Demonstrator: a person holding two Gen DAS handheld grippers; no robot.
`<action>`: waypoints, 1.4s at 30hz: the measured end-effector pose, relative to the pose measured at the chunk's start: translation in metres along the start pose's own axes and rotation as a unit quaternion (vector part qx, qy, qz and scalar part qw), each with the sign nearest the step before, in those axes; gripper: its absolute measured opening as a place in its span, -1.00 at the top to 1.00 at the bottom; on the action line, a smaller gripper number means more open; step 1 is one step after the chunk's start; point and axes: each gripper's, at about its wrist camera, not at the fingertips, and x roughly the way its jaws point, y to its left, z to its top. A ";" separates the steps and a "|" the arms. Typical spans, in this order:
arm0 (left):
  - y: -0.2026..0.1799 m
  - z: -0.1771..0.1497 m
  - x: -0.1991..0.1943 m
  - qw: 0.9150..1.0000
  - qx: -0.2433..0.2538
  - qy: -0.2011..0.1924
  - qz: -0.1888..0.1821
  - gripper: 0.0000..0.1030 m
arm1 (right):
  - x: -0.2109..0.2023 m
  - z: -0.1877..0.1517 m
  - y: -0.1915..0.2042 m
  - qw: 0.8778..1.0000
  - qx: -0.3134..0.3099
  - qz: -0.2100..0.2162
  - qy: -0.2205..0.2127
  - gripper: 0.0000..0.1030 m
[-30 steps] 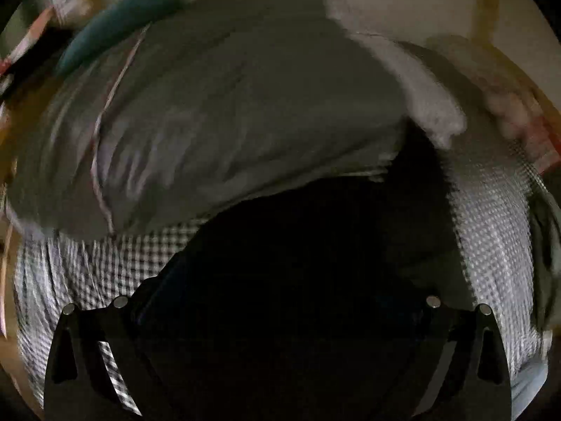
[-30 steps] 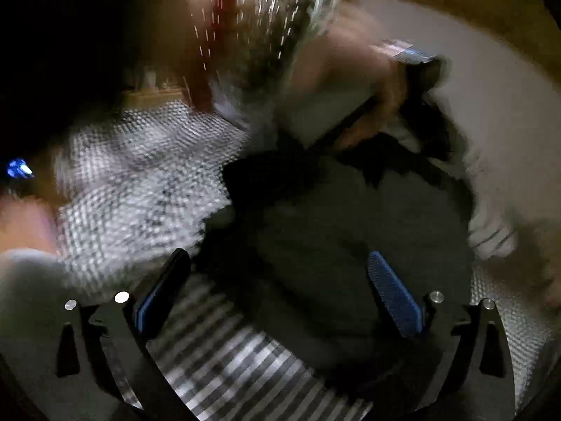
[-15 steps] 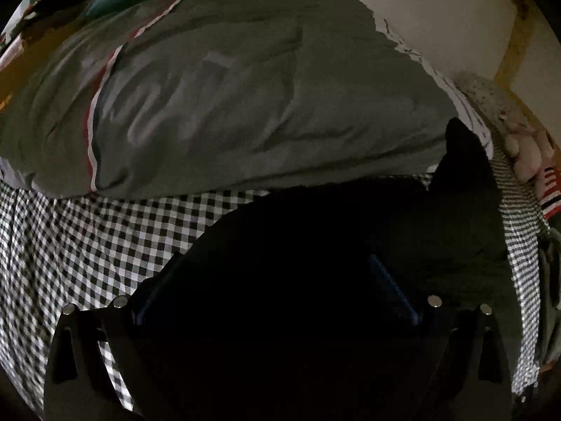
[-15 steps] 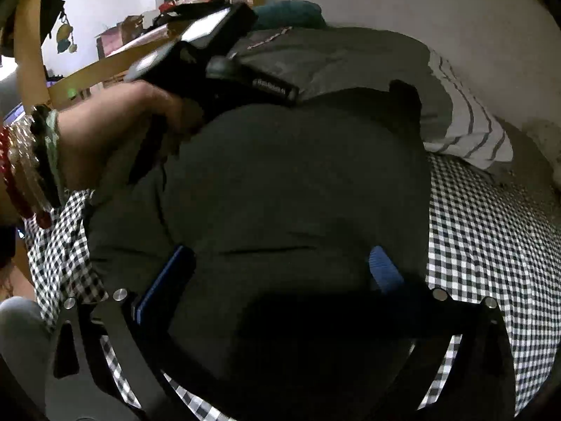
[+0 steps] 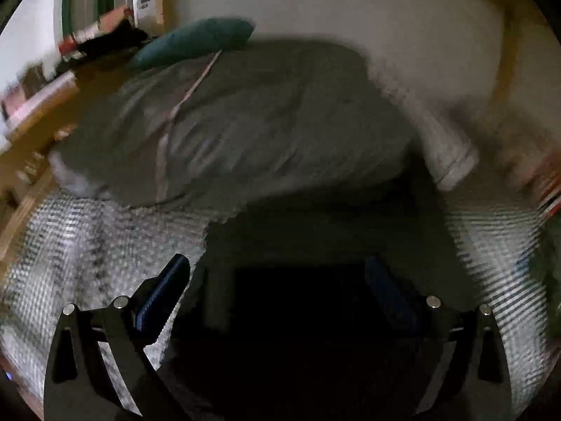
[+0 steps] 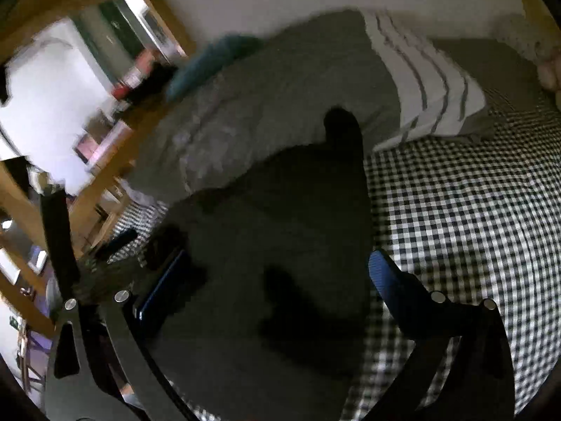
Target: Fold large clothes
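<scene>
A large dark garment (image 6: pixel 280 231) lies on the black-and-white checked bed sheet (image 6: pixel 473 217); it also fills the lower middle of the left wrist view (image 5: pixel 315 245). My left gripper (image 5: pixel 277 284) is open with its blue-padded fingers wide apart over the garment's near part. My right gripper (image 6: pixel 277 280) is open too, its fingers spread over the garment's right half. Neither holds cloth. One narrow dark end of the garment (image 6: pixel 342 126) sticks up toward the duvet.
A grey duvet (image 5: pixel 245 129) with a white striped end (image 6: pixel 420 87) is bunched at the head of the bed. A teal pillow (image 5: pixel 196 40) lies behind it. A wooden bed frame and shelves (image 6: pixel 105 182) stand at the left. A white wall is behind.
Both views have swung and are blurred by motion. The hand with the left gripper has left the right wrist view. Both grippers stay open above the dark garment.
</scene>
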 end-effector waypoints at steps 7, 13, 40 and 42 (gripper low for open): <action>0.030 -0.034 0.035 0.995 -0.082 -0.014 -0.059 -0.92 | 0.100 0.018 0.017 0.988 -0.051 -0.100 0.103 -0.95; 0.019 -0.034 0.048 0.998 -0.058 -0.022 -0.023 -0.92 | 0.127 0.006 0.003 0.985 -0.037 -0.120 0.114 -0.96; 0.021 -0.031 0.031 0.998 -0.061 0.019 -0.013 -0.92 | 0.013 -0.104 0.004 0.997 0.006 -0.065 0.046 -0.95; 0.024 -0.033 0.012 0.997 -0.073 0.025 -0.023 -0.92 | -0.006 -0.112 0.001 0.998 0.018 -0.038 0.044 -0.95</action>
